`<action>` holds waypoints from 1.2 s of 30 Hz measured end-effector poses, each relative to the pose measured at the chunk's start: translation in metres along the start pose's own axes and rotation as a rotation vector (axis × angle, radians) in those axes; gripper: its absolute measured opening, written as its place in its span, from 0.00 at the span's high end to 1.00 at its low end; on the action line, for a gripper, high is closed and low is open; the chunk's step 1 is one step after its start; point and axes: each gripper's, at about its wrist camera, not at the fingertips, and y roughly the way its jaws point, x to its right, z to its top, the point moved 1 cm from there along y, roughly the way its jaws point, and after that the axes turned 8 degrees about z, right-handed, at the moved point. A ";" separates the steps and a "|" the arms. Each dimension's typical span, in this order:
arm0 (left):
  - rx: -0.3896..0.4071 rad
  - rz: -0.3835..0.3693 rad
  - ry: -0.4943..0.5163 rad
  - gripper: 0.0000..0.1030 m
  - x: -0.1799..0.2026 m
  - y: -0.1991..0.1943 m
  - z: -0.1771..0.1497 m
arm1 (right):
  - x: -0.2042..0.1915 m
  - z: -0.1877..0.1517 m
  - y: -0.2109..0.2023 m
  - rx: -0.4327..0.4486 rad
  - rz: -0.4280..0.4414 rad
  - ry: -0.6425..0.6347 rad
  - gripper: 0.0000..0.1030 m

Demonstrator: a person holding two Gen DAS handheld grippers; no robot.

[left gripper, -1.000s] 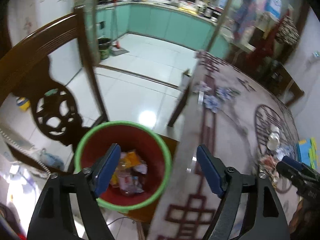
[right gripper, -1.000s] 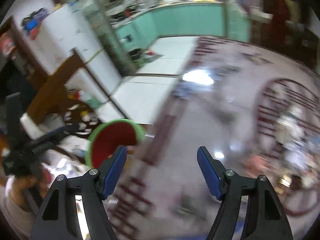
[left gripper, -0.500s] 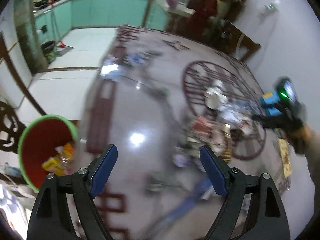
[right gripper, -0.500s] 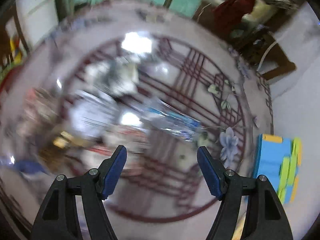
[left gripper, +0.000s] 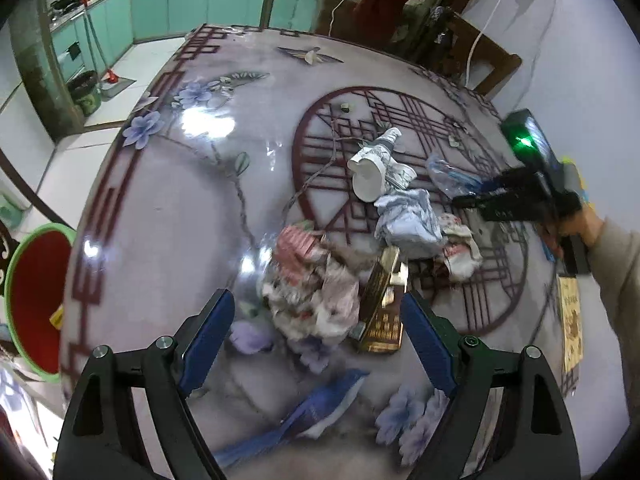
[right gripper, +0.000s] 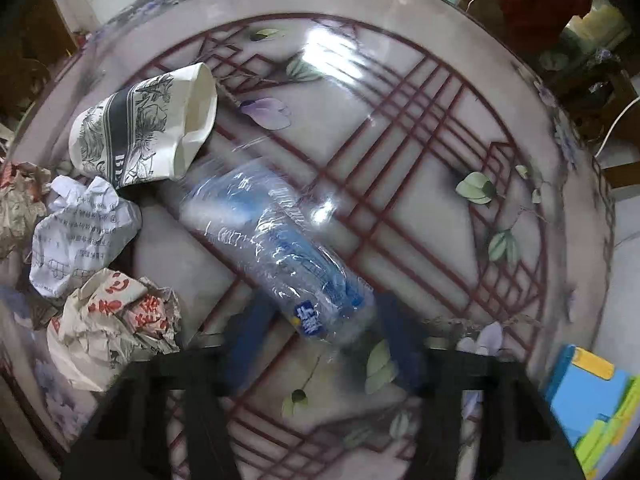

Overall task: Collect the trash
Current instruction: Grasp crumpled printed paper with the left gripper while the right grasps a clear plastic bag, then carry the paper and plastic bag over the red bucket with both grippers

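At the bottom of the left wrist view, the left gripper [left gripper: 316,334] has its jaws spread wide with nothing between them, hanging over a crumpled wrapper pile [left gripper: 310,280] on the bench [left gripper: 168,216]. Just right of that lies a gold-and-brown box [left gripper: 382,304], and further up are a balled blue-white paper [left gripper: 408,216] and a tipped paper cup [left gripper: 372,172]. The red bin with the green rim [left gripper: 34,296] sits off the bench edge at the left of the frame. At the right edge, a hand [left gripper: 580,228] carries the right gripper.

In the right wrist view, low in the frame, the right gripper [right gripper: 320,340] is blurry and its jaws are closing around the near end of a crushed clear plastic bottle [right gripper: 276,248], which lies diagonally on the bench. Can't really tell if the pads press on it yet. To the left sit crumpled papers [right gripper: 80,232], and the cup lies on its side at upper left.
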 end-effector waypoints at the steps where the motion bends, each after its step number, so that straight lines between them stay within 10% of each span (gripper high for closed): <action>1: -0.006 0.008 -0.005 0.17 0.003 0.005 0.002 | 0.000 -0.003 -0.001 0.017 0.012 0.001 0.77; 11: -0.070 0.094 -0.045 0.18 0.012 0.056 0.013 | -0.003 -0.035 -0.079 0.298 0.013 0.303 0.87; 17: -0.099 0.061 -0.077 0.45 0.010 0.068 0.010 | -0.037 -0.058 -0.130 0.453 0.103 0.463 0.87; 36: 0.146 0.083 -0.065 0.51 -0.015 -0.037 0.020 | -0.119 -0.053 -0.178 0.563 0.119 0.441 0.87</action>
